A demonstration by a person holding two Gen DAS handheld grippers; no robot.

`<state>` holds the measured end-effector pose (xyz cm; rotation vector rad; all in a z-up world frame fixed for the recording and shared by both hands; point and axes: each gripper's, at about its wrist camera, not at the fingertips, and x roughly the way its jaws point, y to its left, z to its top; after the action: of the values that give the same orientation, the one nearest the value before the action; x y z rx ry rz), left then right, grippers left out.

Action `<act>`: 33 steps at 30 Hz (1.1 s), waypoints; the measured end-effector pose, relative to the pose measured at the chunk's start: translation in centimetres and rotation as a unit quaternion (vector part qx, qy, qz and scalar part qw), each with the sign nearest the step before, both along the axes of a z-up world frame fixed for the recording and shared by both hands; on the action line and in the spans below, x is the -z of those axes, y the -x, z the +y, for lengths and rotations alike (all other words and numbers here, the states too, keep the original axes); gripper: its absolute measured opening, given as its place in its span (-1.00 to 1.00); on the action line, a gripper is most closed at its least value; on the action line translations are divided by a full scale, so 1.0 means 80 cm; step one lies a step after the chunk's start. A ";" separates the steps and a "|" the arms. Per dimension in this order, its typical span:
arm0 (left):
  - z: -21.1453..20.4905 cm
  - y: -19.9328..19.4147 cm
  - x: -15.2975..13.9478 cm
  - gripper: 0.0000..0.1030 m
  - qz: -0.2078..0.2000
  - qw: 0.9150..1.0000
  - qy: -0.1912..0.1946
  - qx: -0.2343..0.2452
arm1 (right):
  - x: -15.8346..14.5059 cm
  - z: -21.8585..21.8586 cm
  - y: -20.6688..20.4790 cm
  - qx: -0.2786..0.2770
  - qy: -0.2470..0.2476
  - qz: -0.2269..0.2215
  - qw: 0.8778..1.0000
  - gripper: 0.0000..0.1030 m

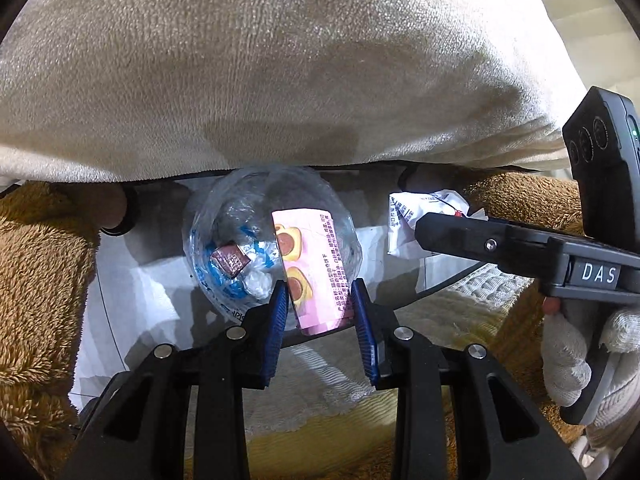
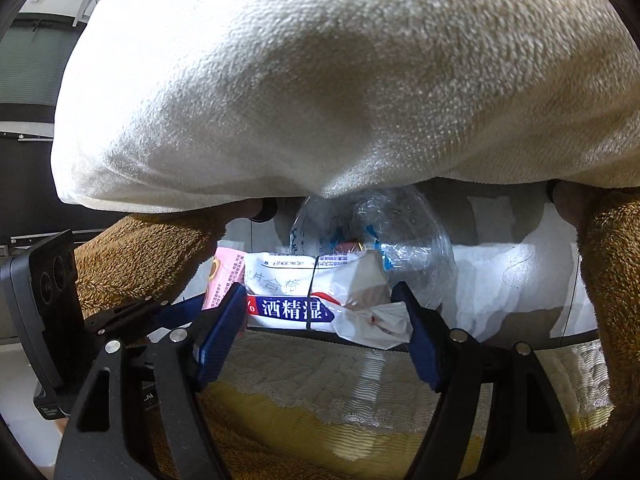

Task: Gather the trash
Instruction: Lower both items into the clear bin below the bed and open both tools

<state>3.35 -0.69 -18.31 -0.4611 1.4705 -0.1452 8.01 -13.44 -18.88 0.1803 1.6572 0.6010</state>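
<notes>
My left gripper (image 1: 320,300) is shut on a pink snack wrapper (image 1: 316,264), held over a white-lined trash bin (image 1: 132,280). A crushed clear plastic bottle (image 1: 240,240) with a small brown wrapper (image 1: 229,261) lies in the bin behind it. My right gripper (image 2: 324,304) is shut on a white alcohol-wipe packet (image 2: 296,292), held over the same bin (image 2: 516,280). The bottle (image 2: 400,236) and the pink wrapper (image 2: 224,272) also show in the right wrist view. In the left wrist view the right gripper's finger (image 1: 480,240) holds the white packet (image 1: 412,216).
A cream towel-like cloth (image 1: 280,72) hangs over the bin in both views (image 2: 340,80). Brown fleece (image 1: 36,280) flanks the bin on both sides. A yellow-and-white quilted cover (image 2: 340,400) lies below the grippers. A gloved hand (image 1: 580,360) holds the right gripper.
</notes>
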 end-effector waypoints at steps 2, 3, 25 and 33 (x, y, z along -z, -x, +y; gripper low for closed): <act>-0.002 0.000 0.000 -0.39 0.000 1.000 -0.002 0.002 | 0.000 0.001 0.000 0.000 -0.001 -0.001 1.000 0.44; -0.002 -0.001 -0.001 -0.39 0.000 1.000 -0.002 0.003 | -0.001 0.001 0.000 -0.001 -0.002 -0.002 1.000 0.44; -0.002 -0.004 -0.018 -0.04 -0.034 0.999 -0.029 -0.005 | -0.018 -0.010 -0.006 0.020 -0.028 -0.015 0.999 0.63; -0.002 -0.006 -0.035 -0.04 -0.064 0.998 -0.019 0.002 | -0.050 -0.012 -0.005 0.001 -0.045 -0.060 0.997 0.63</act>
<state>3.84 -0.82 -15.52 -0.4117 1.3465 -0.1473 8.42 -14.41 -14.90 0.2071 1.5142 0.6728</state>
